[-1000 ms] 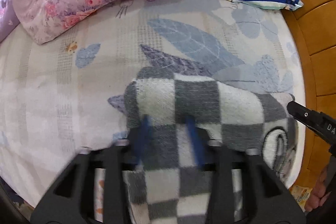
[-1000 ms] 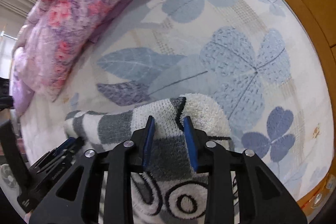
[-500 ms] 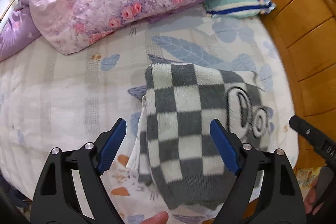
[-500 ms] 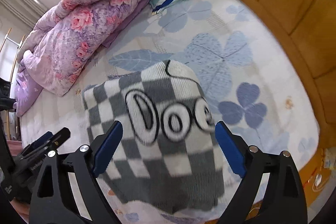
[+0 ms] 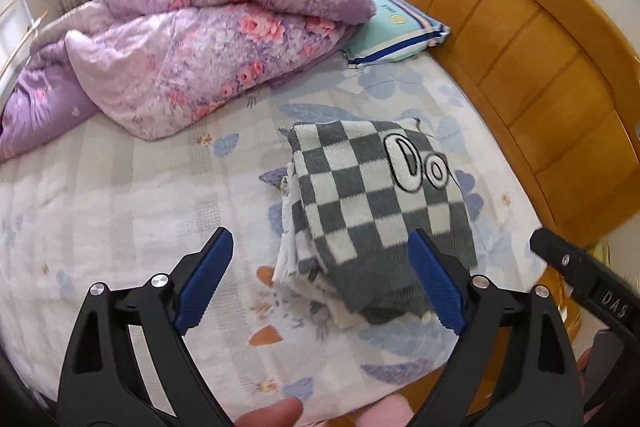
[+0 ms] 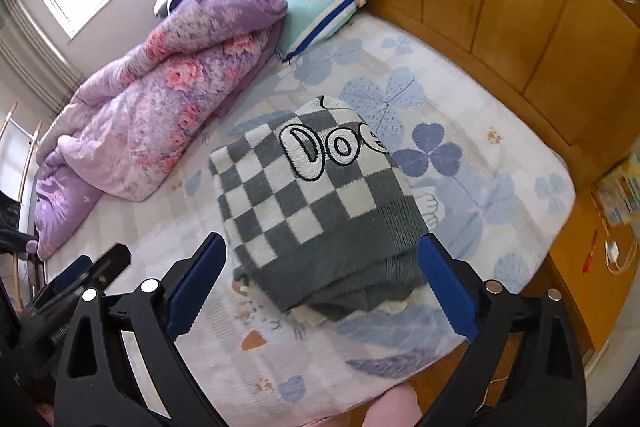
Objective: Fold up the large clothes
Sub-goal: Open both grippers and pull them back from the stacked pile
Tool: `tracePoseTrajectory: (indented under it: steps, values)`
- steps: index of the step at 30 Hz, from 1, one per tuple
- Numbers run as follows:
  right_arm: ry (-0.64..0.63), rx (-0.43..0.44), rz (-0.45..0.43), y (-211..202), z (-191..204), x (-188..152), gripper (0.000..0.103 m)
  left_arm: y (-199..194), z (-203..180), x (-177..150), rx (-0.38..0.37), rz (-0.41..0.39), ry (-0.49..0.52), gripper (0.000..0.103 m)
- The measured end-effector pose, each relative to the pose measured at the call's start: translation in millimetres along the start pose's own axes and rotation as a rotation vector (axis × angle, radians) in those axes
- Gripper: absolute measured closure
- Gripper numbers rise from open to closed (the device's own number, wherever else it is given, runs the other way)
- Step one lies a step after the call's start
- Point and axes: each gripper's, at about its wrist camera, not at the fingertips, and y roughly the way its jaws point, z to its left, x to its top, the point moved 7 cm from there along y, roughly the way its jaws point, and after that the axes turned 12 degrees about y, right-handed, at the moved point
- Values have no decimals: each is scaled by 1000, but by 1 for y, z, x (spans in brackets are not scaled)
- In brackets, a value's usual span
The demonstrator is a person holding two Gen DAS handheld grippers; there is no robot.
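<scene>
Sweater [image 5: 372, 211] — a thick grey-and-white checked knit with big outlined letters — lies folded into a compact bundle on the bed [image 5: 120, 195], in the middle of the frame in both wrist views, near the wooden headboard [image 5: 540, 67] but not touching it. A white layer shows under its lower left edge in the left view; whether that is lining or a second garment I cannot tell.

Left tool [image 5: 320, 287] has its jaws spread wide and opening, with nothing pressed between the blue pads; the bundle only shows through the gap. Right tool [image 6: 320, 291] is the same — wide, opening, empty — and it appears as a black tip at the right edge of the left view.

By the look of it the knit is soft, bulky and fairly light, with a fuzzy surface that should give grip rather than slip. It will sag and unfold if lifted by one layer. Safest hold, I judge, is across the thick grey ribbed hem at the lower edge, pinching all layers together, one tool at each corner. The purple floral quilt [image 5: 192, 51] and striped pillow [image 5: 396, 27] sit upper left, well apart.
</scene>
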Motion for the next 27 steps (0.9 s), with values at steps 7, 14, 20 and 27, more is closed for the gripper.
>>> tracePoseTrajectory:
  steps: [7, 14, 20, 27]
  values:
    - [-10, 38, -132, -75, 16, -37, 9, -60, -2, -32, 9, -59, 45, 13]
    - [-55, 51, -191, -122, 30, -90, 8, -117, 9, -71, 23, -107, 53, 13]
    - [-77, 51, -216, -158, 45, -142, 8, -160, 33, -111, 63, -114, 69, 13]
    - [-44, 40, -230, -180, 71, -183, 8, -193, 65, -141, 54, -118, 77, 13]
